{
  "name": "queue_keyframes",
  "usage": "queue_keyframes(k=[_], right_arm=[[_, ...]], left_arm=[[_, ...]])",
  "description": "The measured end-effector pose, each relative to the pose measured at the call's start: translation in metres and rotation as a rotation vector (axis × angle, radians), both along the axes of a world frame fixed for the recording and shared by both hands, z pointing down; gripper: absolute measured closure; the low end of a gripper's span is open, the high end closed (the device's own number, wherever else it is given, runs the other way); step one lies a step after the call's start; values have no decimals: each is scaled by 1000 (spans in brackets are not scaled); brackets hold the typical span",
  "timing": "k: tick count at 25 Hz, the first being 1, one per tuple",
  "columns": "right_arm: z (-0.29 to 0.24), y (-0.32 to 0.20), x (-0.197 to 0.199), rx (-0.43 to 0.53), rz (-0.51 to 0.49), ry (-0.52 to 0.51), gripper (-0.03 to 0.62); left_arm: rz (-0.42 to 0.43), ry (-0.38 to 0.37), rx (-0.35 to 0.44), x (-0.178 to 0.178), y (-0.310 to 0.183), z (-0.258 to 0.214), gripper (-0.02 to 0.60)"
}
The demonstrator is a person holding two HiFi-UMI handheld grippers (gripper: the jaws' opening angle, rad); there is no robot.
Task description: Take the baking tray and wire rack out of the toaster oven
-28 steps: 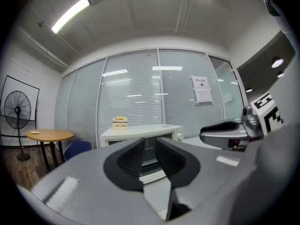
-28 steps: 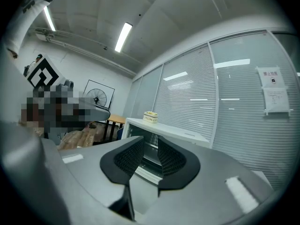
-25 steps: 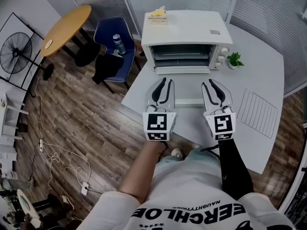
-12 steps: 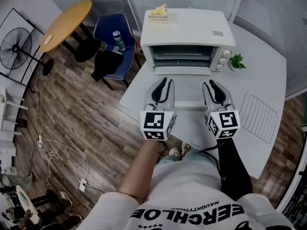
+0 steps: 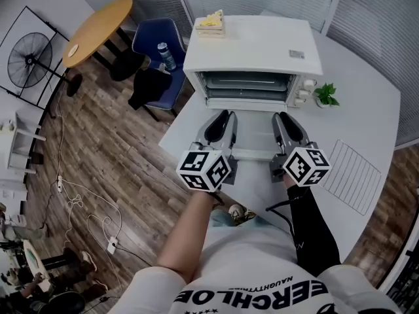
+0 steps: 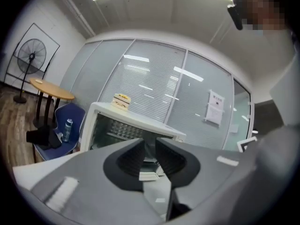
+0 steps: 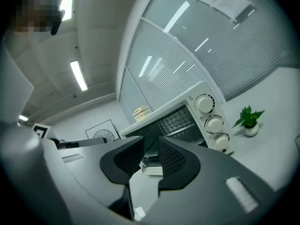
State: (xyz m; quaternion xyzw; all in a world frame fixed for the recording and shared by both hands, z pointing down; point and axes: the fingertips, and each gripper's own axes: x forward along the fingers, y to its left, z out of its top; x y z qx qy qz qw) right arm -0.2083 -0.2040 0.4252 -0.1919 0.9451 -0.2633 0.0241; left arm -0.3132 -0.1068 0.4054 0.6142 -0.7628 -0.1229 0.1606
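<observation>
Baking tray (image 5: 254,154), outside toaster oven (image 5: 262,44): left gripper (image 5: 220,119) and right gripper (image 5: 288,119) jaws clamped on rim, one per side, for level carrying. Wire rack (image 5: 353,167) already on tabletop (image 5: 366,110).

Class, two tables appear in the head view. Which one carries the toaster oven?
The near white table: the toaster oven stands on it. The round orange table stands apart, near the fan.

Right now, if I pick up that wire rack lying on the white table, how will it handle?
The wire rack looks like thin open metal wire, so it is probably stiff and light. It lies flat on the smooth table, so it may slide when nudged, and a grip would likely need an edge.
</observation>
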Motion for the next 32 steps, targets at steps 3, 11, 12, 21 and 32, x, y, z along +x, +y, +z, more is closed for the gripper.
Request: queue_keyframes(k=[3,11,12,21,32], right_arm=[[8,-7,-3,-84,-16,-45,520],[33,-21,-19,-309,2,-143,490],[36,-23,-23,-330,6,-152,490],[75,-47,-60,-577,87,-267,490],[119,-80,-95,-701,174,-286,473]], left_arm=[[-32,143,53,-11,-4,6,506],[-70,409,140,-48,-19,37,483],[-68,437,149,-53,-22,41,482],[-31,689,183,-79,-58,86,443],[-49,887,181,-111,-90,135,428]])
